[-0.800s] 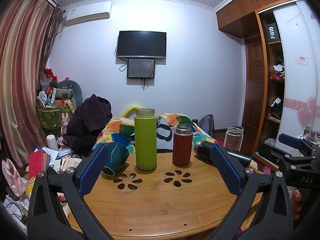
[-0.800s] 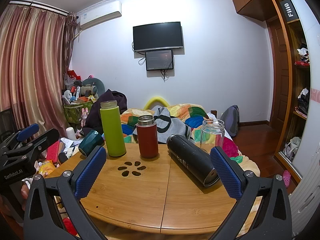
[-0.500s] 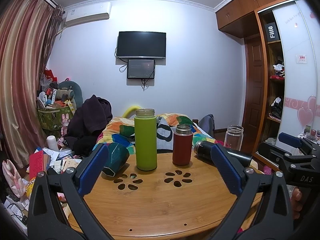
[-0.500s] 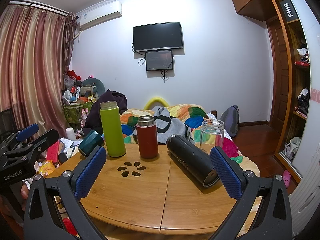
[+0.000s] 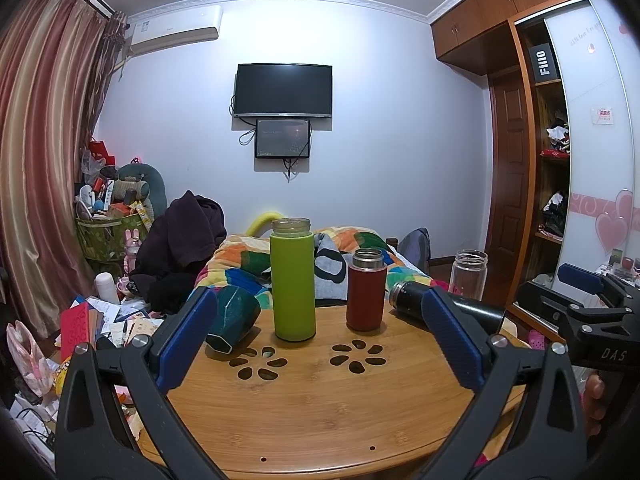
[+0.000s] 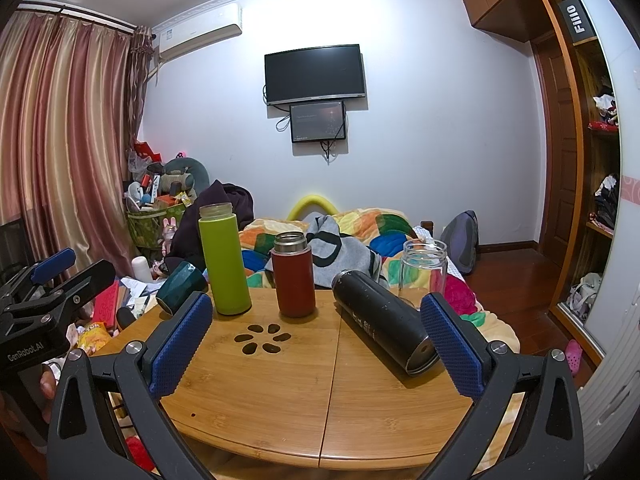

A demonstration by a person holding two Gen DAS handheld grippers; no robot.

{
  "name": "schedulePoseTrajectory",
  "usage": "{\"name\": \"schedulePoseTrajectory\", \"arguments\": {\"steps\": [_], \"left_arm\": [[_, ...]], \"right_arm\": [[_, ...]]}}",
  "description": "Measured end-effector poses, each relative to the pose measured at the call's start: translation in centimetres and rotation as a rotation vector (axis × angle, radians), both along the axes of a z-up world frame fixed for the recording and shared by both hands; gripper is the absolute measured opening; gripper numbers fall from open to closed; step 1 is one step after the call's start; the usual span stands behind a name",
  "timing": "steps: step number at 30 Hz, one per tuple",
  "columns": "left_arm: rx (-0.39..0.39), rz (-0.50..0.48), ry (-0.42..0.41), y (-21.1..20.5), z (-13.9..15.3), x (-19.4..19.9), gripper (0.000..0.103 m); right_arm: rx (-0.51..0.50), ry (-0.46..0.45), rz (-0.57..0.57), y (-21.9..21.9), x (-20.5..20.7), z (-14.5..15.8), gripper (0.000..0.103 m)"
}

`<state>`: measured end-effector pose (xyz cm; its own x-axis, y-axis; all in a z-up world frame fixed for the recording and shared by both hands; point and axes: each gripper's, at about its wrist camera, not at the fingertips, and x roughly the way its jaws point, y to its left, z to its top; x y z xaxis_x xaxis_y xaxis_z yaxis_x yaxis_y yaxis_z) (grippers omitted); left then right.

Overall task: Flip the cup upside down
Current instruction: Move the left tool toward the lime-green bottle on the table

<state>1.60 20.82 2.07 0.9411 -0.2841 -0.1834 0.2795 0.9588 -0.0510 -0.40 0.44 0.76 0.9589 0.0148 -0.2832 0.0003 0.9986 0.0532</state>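
Dark green faceted cup [image 5: 233, 322] lying tipped at the round wooden bench's [image 5: 320, 412] left edge, partly hidden behind left gripper [image 5: 320, 344] fingers [image 5: 186, 342], both grippers spread and empty, right gripper [image 6: 316, 350] near the black flask [image 6: 380, 326] lying sideways.

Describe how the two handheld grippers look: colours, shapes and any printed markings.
Both are black plastic frames with triangular cut-outs and silver bolts. Each finger carries a textured blue pad. The left gripper shows "GenRobot.AI" in white on its body in the right wrist view; the right gripper shows "DAS" in the left wrist view. No cables visible.
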Motion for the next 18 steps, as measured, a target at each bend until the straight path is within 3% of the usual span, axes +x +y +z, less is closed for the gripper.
{"name": "schedulePoseTrajectory", "arguments": {"steps": [13, 18], "left_arm": [[0.012, 0.009, 0.003, 0.2, 0.1, -0.1, 0.103], [0.023, 0.005, 0.037, 0.4, 0.1, 1.7, 0.103]], "right_arm": [[0.002, -0.001, -0.001, 0.0, 0.0, 0.0, 0.103], [0.009, 0.006, -0.002, -0.2, 0.2, 0.1, 0.103]]}}
